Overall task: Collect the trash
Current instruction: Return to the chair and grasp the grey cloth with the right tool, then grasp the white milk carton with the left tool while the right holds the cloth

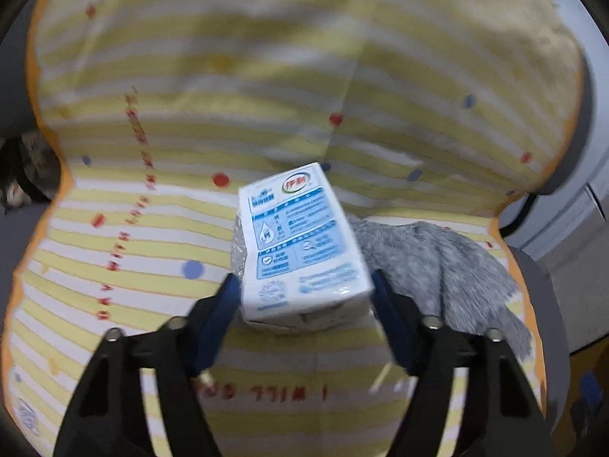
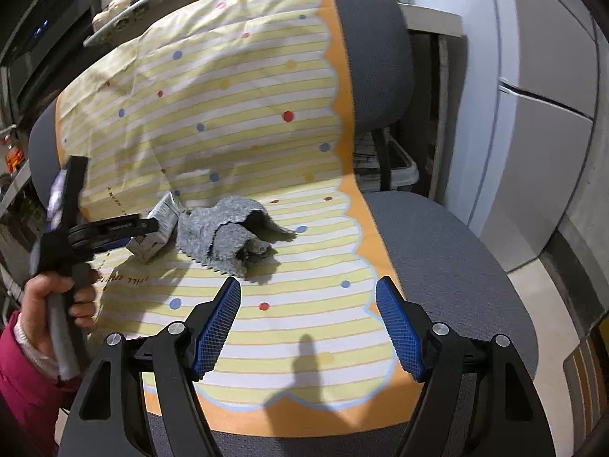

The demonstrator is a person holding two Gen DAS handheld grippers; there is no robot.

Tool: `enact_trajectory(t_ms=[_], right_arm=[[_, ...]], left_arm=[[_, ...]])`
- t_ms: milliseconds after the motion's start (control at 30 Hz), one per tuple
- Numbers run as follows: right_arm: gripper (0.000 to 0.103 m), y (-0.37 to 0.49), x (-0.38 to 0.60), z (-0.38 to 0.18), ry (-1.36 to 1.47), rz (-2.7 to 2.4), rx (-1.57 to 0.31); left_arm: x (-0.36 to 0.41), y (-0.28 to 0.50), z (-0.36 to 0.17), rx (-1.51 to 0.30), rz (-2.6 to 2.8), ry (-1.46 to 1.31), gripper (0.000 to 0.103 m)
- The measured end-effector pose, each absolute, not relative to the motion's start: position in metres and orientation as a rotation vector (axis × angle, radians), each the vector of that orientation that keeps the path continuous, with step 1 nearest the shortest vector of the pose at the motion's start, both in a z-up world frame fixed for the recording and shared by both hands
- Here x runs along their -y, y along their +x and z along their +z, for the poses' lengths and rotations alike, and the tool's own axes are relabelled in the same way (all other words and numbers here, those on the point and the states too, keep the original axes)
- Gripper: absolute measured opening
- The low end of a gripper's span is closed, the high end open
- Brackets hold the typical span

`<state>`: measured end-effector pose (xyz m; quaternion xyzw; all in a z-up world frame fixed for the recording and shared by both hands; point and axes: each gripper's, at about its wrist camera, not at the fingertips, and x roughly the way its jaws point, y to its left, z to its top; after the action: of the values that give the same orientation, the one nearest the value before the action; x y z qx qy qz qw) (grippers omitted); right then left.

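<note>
Your left gripper (image 1: pixel 306 285): fingers clamped on milk carton (image 1: pixel 300 243), resting on striped cloth over chair seat (image 2: pixel 437 236), beside grey rag (image 2: pixel 228 236). Carton likely light, crushable; hold flat sides gently. Right gripper (image 2: pixel 308 293): fingers apart, empty.

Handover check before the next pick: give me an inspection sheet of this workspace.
Surface: grey office chair draped with a yellow striped cloth with coloured dots and an orange edge.
Job's things: white and blue milk carton lying on the seat, beside a crumpled grey rag.
Clutter: nothing seen on the seat beyond these.
Grippers: left gripper has its pads against both sides of the carton; right gripper is open and empty above the cloth.
Cables: nothing seen.
Surroundings: shelf with jars behind the chair, pale cabinet to the right, a hand in a pink sleeve holding the left gripper.
</note>
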<state>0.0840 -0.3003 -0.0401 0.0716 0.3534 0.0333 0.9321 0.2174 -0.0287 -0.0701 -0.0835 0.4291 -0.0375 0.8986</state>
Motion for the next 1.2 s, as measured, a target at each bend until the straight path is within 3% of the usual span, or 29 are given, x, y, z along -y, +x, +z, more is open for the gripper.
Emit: enact_trajectory(t_ms=[67,100,433,467,500,533,700,733,767,800,833,867,967,1100,1200], right_arm=[[0.074,0.091,0.291,-0.039,0.141,0.089,-0.726],[0.074,0.094,0.288,-0.039,0.14,0.096,-0.726],[0.077,0.152,0.247,-0.036,0.129,0.175,-0.746],[0.081,0.161,0.244,-0.038,0.125,0.181,-0.749],[0.082,0.169,0.241,-0.041,0.121,0.185,-0.754],[0.082,0.182,0.238,-0.045,0.12,0.191,-0.768],[0.081,0.228,0.223,-0.071,0.121,0.206,-0.858],[0.074,0.231,0.221,-0.076,0.117,0.214,-0.876],[0.056,0.234,0.216,-0.083,0.111,0.232,-0.905],[0.044,0.234,0.212,-0.087,0.107,0.246,-0.925],[0.023,0.23,0.209,-0.089,0.107,0.264,-0.933],[0.017,0.221,0.207,-0.086,0.105,0.284,-0.911],[0.014,0.181,0.215,-0.056,0.113,0.306,-0.796],[0.014,0.121,0.257,0.007,0.135,0.141,-0.576],[0.014,0.1,0.28,0.028,0.121,0.037,-0.535]], left_arm=[[0.029,0.194,-0.055,-0.827,-0.1,-0.109,0.032],[0.029,0.184,-0.052,-0.81,-0.101,-0.084,0.022],[-0.012,0.129,-0.049,-0.837,-0.26,-0.102,0.021],[-0.014,0.128,-0.05,-0.847,-0.258,-0.102,0.03],[-0.014,0.131,-0.052,-0.847,-0.252,-0.105,0.047],[-0.018,0.13,-0.052,-0.834,-0.242,-0.111,0.053],[-0.035,0.132,-0.054,-0.819,-0.209,-0.155,0.061],[-0.037,0.133,-0.054,-0.816,-0.205,-0.155,0.061],[-0.039,0.133,-0.054,-0.816,-0.198,-0.154,0.062],[-0.04,0.133,-0.055,-0.817,-0.189,-0.154,0.062],[-0.042,0.132,-0.055,-0.818,-0.181,-0.155,0.062],[-0.044,0.132,-0.056,-0.818,-0.175,-0.157,0.063],[-0.052,0.13,-0.057,-0.82,-0.154,-0.164,0.064],[-0.055,0.125,-0.053,-0.802,-0.139,-0.172,0.078],[-0.05,0.129,-0.05,-0.791,-0.127,-0.176,0.088]])
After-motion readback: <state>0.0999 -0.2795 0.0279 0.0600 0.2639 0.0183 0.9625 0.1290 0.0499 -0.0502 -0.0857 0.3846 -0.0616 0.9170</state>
